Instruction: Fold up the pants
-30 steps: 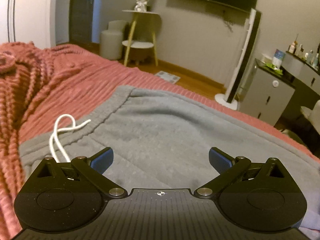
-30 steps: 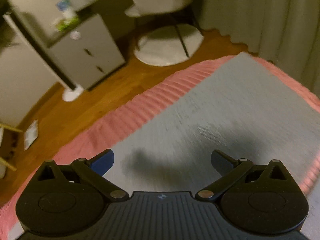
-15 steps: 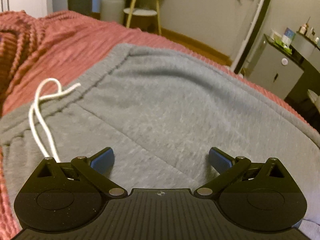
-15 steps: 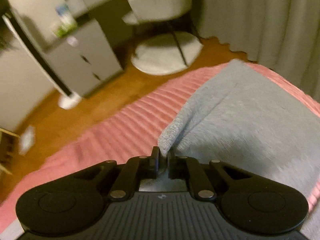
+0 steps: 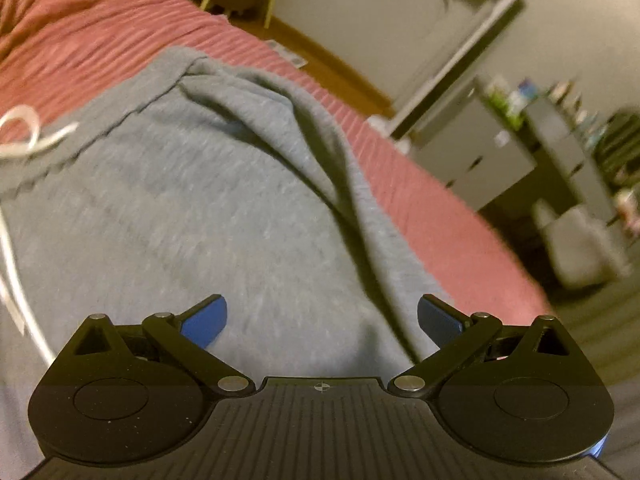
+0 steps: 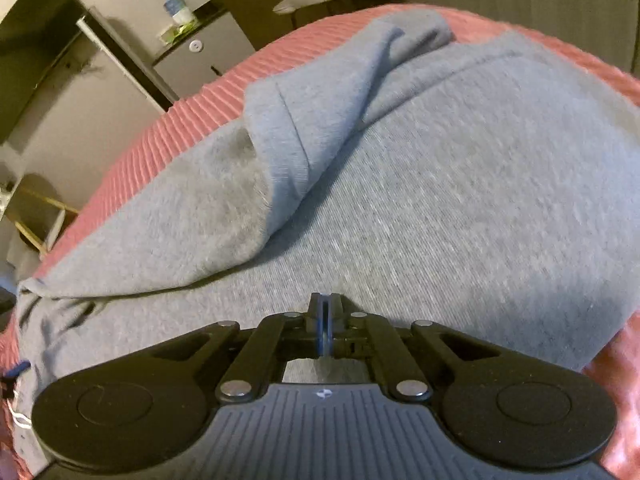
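Gray pants (image 5: pixel 208 208) spread on pink ribbed bedspread (image 5: pixel 92 40); waistband with white drawstring (image 5: pixel 24 136) at 10 o'clock in left wrist view. Raised ridge of cloth running from 12 o'clock, near the waistband corner, down to 4 o'clock, ending just beside the right-hand finger of the left gripper (image 5: pixel 322 316). Left gripper fingers spread wide, nothing between the blue pads (image 5: pixel 206 318), hovering over the seat of the garment; contact with cloth not determinable.

Right gripper (image 6: pixel 325 312) fingers pressed together. Gray cloth directly at and under the tips; blue pads visible as a thin line, so a pinch on a thin layer judged likely but not confirmed. In right wrist view, one pant leg (image 6: pixel 312 112) doubled over toward 11 o'clock, hem turned up with inner face showing, lying on the lower layer. Long axis of garment running from 8 o'clock to 1 o'clock in that view.

Judgement: lengthwise fold in progress, incomplete; folded-over leg rumpled, edges not aligned. Key relation for next move: loose ridge lies at 1 o'clock from left fingers, closer to left gripper than to right. Risk: layer slipping from a shallow pinch. Dresser (image 6: pixel 200 56) beyond bed edge, well apart.
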